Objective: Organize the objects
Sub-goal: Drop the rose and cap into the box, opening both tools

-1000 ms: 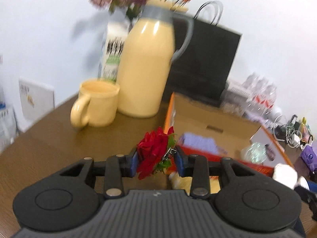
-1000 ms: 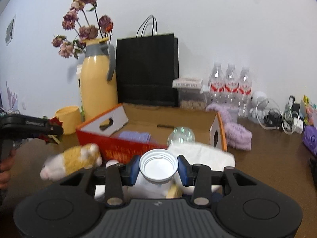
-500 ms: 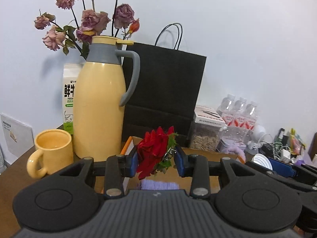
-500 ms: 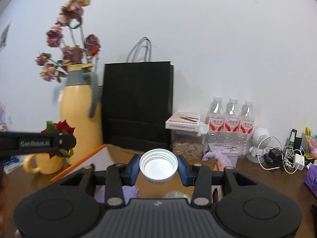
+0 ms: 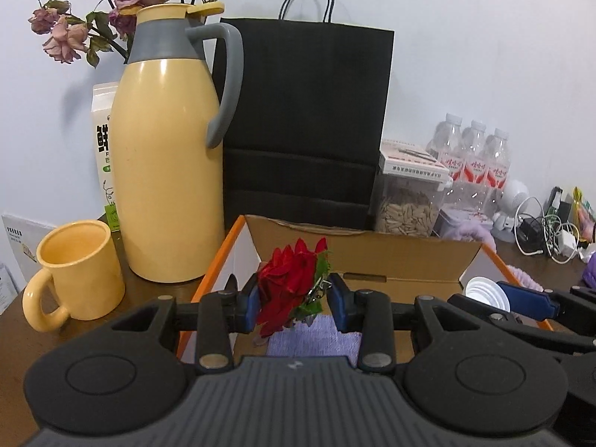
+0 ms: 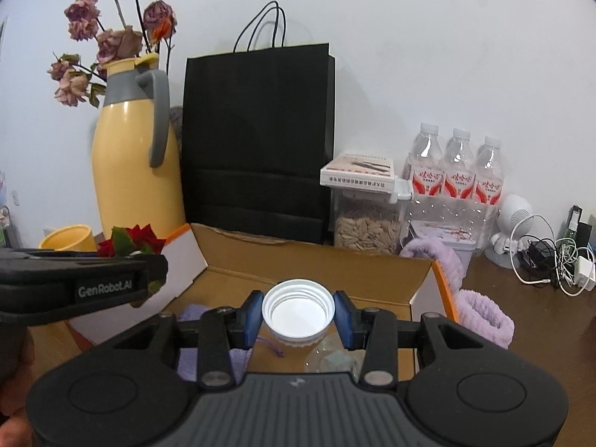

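Observation:
My left gripper is shut on a red artificial rose and hangs over the near left part of an open cardboard box. Between the blue pads of my right gripper sits a white screw cap, open side towards the camera, held above the same box. A purple cloth lies on the box floor below the rose. In the right wrist view the left gripper shows from the side at the left, with the rose poking above it.
A yellow thermos jug and yellow mug stand left of the box, a black paper bag behind it. A seed jar, three water bottles, a purple fluffy band and cables crowd the right.
Both grippers have travelled forward over the table to above the box, each keeping its object. The plush toy and white cloth seen a second ago have dropped out of view.

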`<action>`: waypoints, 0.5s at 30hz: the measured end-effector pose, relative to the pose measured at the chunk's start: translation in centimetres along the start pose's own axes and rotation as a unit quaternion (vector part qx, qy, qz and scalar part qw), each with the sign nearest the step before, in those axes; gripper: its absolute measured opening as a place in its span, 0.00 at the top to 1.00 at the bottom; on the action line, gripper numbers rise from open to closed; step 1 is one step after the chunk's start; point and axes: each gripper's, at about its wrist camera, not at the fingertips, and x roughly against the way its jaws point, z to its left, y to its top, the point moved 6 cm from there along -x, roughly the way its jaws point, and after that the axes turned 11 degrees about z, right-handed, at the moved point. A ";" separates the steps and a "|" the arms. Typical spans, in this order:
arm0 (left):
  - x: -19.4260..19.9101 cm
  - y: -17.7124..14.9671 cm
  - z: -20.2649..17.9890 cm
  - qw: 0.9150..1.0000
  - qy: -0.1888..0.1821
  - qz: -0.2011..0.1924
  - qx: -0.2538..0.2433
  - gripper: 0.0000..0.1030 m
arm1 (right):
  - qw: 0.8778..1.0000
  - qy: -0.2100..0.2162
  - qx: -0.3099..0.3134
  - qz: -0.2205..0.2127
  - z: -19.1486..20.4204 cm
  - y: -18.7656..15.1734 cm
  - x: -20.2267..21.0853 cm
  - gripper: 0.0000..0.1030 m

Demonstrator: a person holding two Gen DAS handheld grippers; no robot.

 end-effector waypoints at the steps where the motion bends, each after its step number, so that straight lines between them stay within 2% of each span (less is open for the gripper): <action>1: 0.0 0.0 0.0 1.000 0.001 0.001 -0.001 0.62 | 1.000 -0.005 0.002 0.004 0.0 -0.1 -0.1 0.62; 2: 0.0 0.0 0.0 1.000 0.003 0.002 0.000 0.57 | 1.000 -0.009 0.004 0.008 0.0 -0.2 -0.2 0.58; 3: 0.1 0.0 0.1 1.000 0.003 0.002 -0.001 0.51 | 1.000 -0.013 0.007 0.013 0.0 -0.2 -0.3 0.46; 4: 0.1 0.0 0.1 1.000 0.004 0.001 0.000 0.34 | 1.000 -0.015 0.009 0.016 -0.1 -0.3 -0.3 0.37; 5: 0.2 0.0 0.1 1.000 0.006 -0.001 0.002 0.10 | 1.000 -0.018 0.009 0.018 -0.1 -0.3 -0.4 0.18; 6: 0.4 0.1 0.3 1.000 0.011 -0.007 0.007 0.00 | 1.000 -0.020 0.009 0.017 -0.1 -0.3 -0.4 0.07; 9: 0.8 0.3 0.4 1.000 0.018 -0.018 0.013 0.00 | 1.000 -0.022 0.009 0.019 -0.1 -0.3 -0.3 0.02; 15: 0.8 0.4 0.5 1.000 0.016 -0.016 0.020 0.00 | 1.000 -0.022 0.006 0.017 -0.2 -0.2 -0.1 0.01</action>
